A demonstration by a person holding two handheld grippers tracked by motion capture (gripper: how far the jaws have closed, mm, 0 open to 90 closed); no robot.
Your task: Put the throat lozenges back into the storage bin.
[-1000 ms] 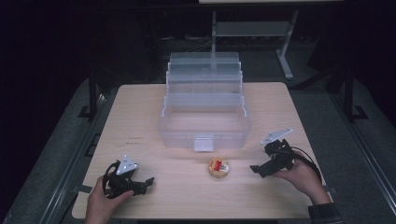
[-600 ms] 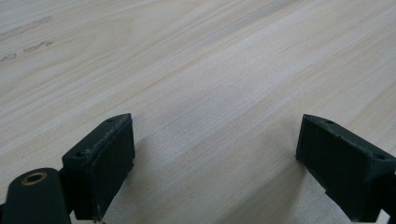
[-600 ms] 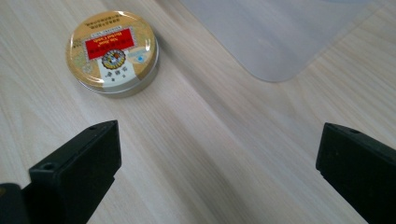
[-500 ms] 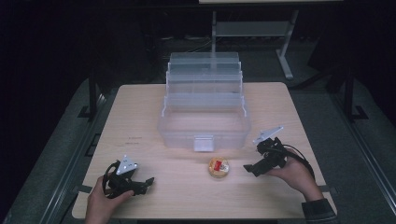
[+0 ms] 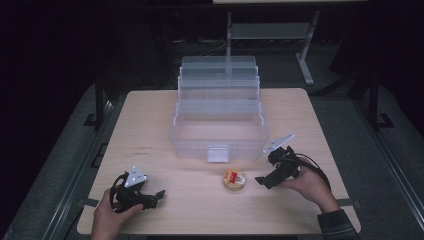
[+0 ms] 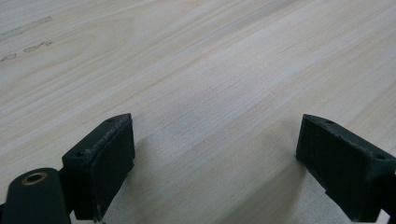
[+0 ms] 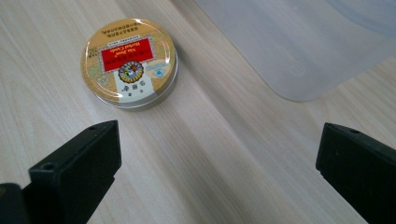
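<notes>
Tin (image 5: 234, 179) on table (image 5: 150, 125), just in front of clear box (image 5: 218, 127) latch | right gripper (image 5: 261, 181) moved in toward tin since a second ago, jaws spread, empty, approach underway | left gripper (image 5: 159, 194) parked, jaws spread, empty

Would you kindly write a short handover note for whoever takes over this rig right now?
Left gripper: open, empty, resting low over the table at the near left.
Right gripper: open, empty, pointing at the round tin, not touching it.
The tin lies flat, lid up, just in front of the clear tiered box, which stands open.
Done: nothing gripped yet.
Left: probably grip the tin and put it in the box.
</notes>
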